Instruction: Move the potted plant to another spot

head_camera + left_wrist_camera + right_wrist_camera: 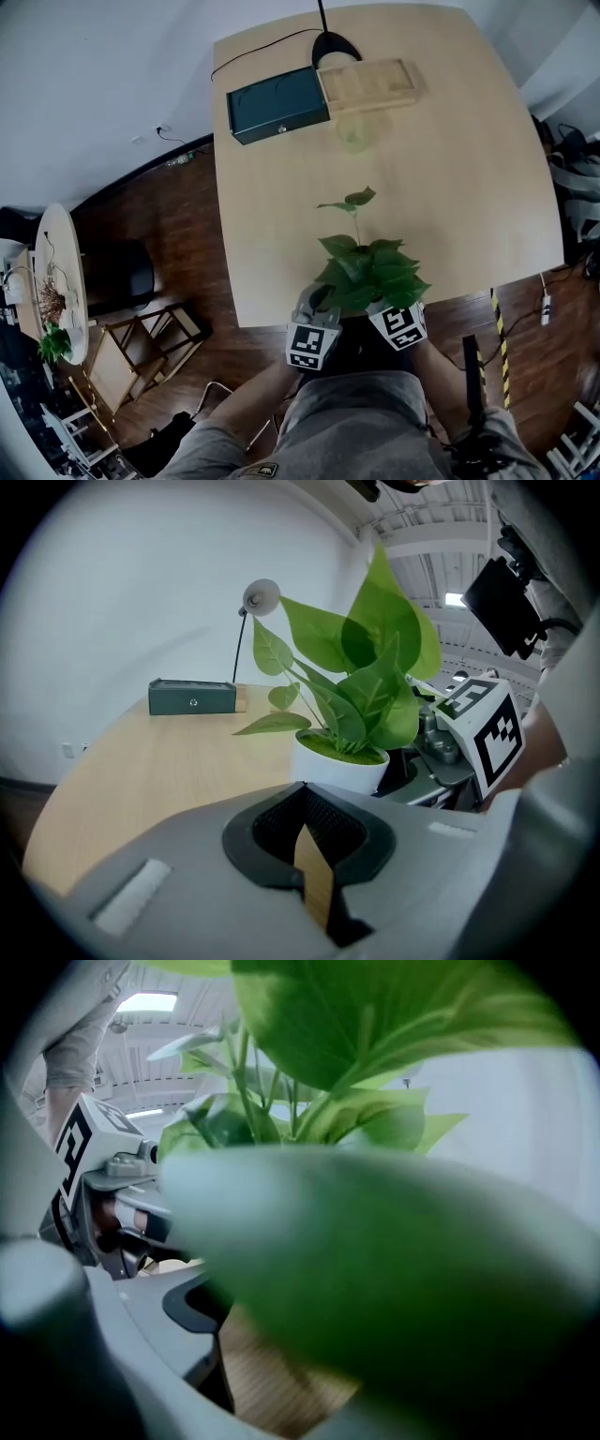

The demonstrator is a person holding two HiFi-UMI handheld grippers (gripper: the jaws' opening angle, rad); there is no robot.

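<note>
The potted plant (366,272) stands at the near edge of the light wooden table (450,169), and its broad green leaves hide the pot from above. In the left gripper view its white pot (337,766) sits just beyond my left gripper (302,789), which is shut and empty, a little to the pot's left. My right gripper (394,314) is close against the plant's right side, its tips under the leaves. In the right gripper view a blurred leaf (375,1269) covers one jaw, and a wide strip of table shows beside the other.
A dark green box (278,103), a wooden tray (367,84) and a lamp base (333,47) sit at the table's far end. A folding chair (141,352) and a round side table (61,281) stand on the floor to the left.
</note>
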